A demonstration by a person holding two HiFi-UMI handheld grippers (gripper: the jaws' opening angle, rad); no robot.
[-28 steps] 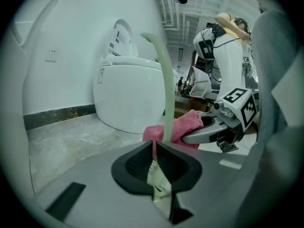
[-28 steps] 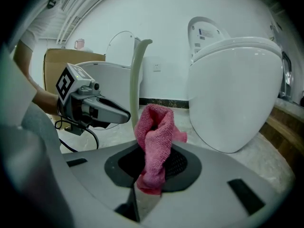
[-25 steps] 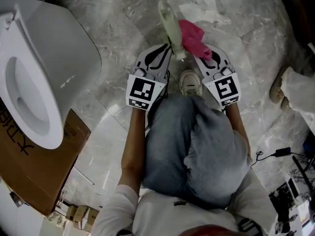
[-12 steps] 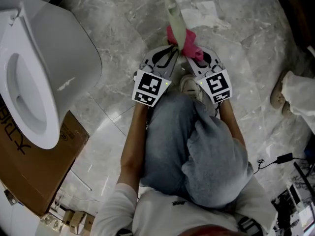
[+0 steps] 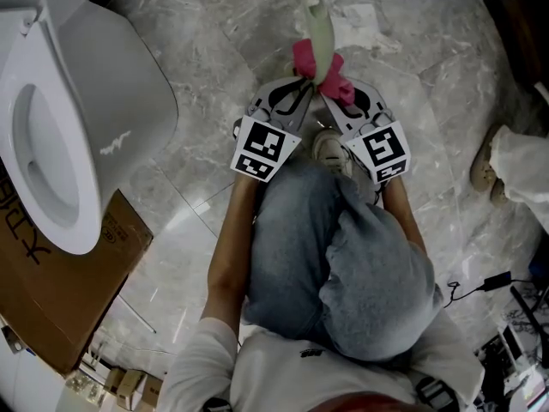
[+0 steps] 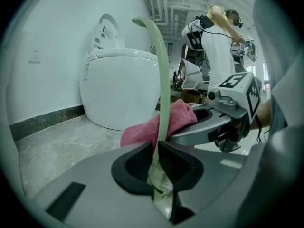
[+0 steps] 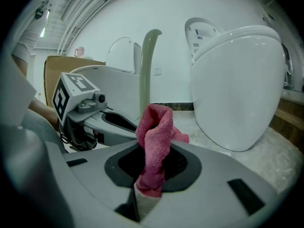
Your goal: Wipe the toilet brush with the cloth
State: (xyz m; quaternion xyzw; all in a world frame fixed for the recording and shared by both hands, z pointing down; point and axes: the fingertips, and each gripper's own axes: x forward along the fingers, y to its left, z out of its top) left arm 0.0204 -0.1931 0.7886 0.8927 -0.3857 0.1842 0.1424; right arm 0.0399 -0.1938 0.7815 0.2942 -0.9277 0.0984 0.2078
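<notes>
Wiping seems under way: left gripper [image 6: 158, 144] pinches the brush [image 6: 163, 80], right gripper [image 7: 151, 157] pinches the cloth [image 7: 154, 127] against it.

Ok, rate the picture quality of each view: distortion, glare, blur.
Head view: sharp, evenly lit, soft glare streaks on the polished grey marble floor. Left gripper view: heavy fisheye, dark corners, pale green plastic toilet brush handle crisp. Right gripper view: same fisheye; pink terry cloth sharp.
</notes>
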